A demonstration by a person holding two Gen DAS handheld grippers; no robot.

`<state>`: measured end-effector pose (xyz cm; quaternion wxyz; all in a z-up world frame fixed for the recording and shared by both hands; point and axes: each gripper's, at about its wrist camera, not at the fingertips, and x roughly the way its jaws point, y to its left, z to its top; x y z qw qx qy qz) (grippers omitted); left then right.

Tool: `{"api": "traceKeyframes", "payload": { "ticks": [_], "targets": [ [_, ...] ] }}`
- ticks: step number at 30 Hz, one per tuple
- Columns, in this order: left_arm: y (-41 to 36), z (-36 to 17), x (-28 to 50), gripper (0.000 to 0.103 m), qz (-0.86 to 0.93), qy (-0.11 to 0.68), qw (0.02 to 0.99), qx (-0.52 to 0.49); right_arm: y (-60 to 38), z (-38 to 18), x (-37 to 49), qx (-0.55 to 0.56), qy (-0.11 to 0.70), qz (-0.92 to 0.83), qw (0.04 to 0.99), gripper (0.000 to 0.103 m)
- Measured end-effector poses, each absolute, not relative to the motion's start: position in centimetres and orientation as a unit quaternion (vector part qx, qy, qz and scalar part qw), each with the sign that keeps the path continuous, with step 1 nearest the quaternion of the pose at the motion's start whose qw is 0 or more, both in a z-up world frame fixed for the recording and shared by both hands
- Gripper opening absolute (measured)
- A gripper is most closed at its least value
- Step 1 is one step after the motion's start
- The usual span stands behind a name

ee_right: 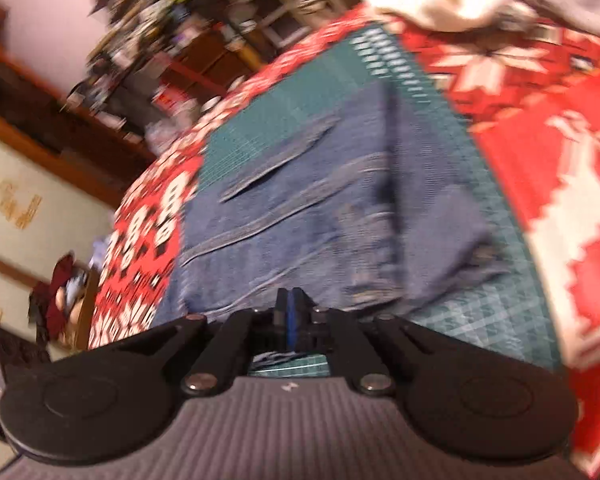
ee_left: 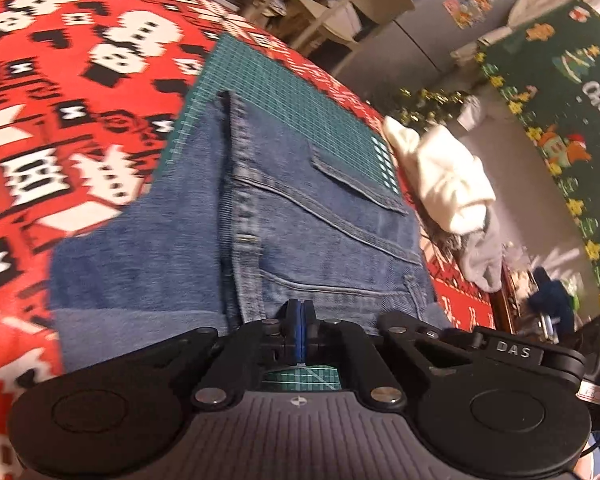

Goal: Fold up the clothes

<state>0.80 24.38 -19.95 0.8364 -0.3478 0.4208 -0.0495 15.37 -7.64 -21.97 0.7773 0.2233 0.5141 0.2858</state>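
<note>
A folded pair of blue jeans (ee_left: 300,220) lies on a green cutting mat (ee_left: 300,92), back pocket (ee_left: 352,168) facing up. My left gripper (ee_left: 299,306) is shut, its blue pads pressed together, with the tips at the near edge of the denim. No cloth shows between the pads. In the blurred right wrist view the same jeans (ee_right: 320,220) lie on the mat (ee_right: 500,300). My right gripper (ee_right: 290,294) is also shut at the jeans' near edge, and I see nothing held in it.
A red Christmas-patterned tablecloth (ee_left: 60,120) covers the table around the mat. A white garment (ee_left: 448,180) and a grey one (ee_left: 484,264) are piled at the table's edge beyond the jeans. A green Christmas rug (ee_left: 560,100) lies on the floor below. Shelves and clutter (ee_right: 160,20) fill the background.
</note>
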Motion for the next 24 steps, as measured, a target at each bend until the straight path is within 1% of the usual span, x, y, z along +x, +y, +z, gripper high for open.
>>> {"api": "traceKeyframes", "payload": {
  "ticks": [3, 7, 9, 11, 13, 14, 18, 22, 24],
  "targets": [
    [24.7, -19.6, 0.3, 0.003, -0.036, 0.421, 0.838, -0.345, -9.4, -22.1, 15.5, 0.264, 0.520, 0.265, 0.768, 0.000],
    [25.1, -19.3, -0.2, 0.003, -0.024, 0.421, 0.838, -0.346, -10.5, -21.8, 15.2, 0.251, 0.516, 0.239, 0.783, 0.000],
    [25.3, -19.3, -0.3, 0.003, -0.022, 0.419, 0.837, -0.351, -11.1, -21.9, 15.1, 0.268, 0.522, 0.228, 0.777, 0.000],
    [25.2, -18.9, -0.5, 0.002, -0.020, 0.410, 0.844, -0.346, -11.2, -21.7, 14.9, 0.246, 0.519, 0.212, 0.791, 0.000],
    [25.3, -18.4, -0.8, 0.002, -0.022, 0.391, 0.852, -0.347, -11.4, -21.1, 14.5, 0.252, 0.503, 0.218, 0.798, 0.002],
    [25.5, -18.2, -1.0, 0.006, -0.024, 0.379, 0.855, -0.352, -11.5, -20.8, 14.4, 0.256, 0.494, 0.221, 0.801, 0.002],
    [26.4, -18.1, -1.2, 0.006, -0.024, 0.344, 0.857, -0.383, -12.8, -19.2, 14.4, 0.278, 0.448, 0.227, 0.819, 0.002],
    [26.7, -18.8, -0.2, 0.006, -0.018, 0.347, 0.850, -0.396, -13.8, -19.9, 16.9, 0.339, 0.432, 0.213, 0.808, 0.002],
    [26.5, -18.9, 0.2, 0.006, -0.020, 0.346, 0.853, -0.391, -13.9, -21.0, 18.3, 0.381, 0.433, 0.217, 0.788, 0.005]
  ]
}}
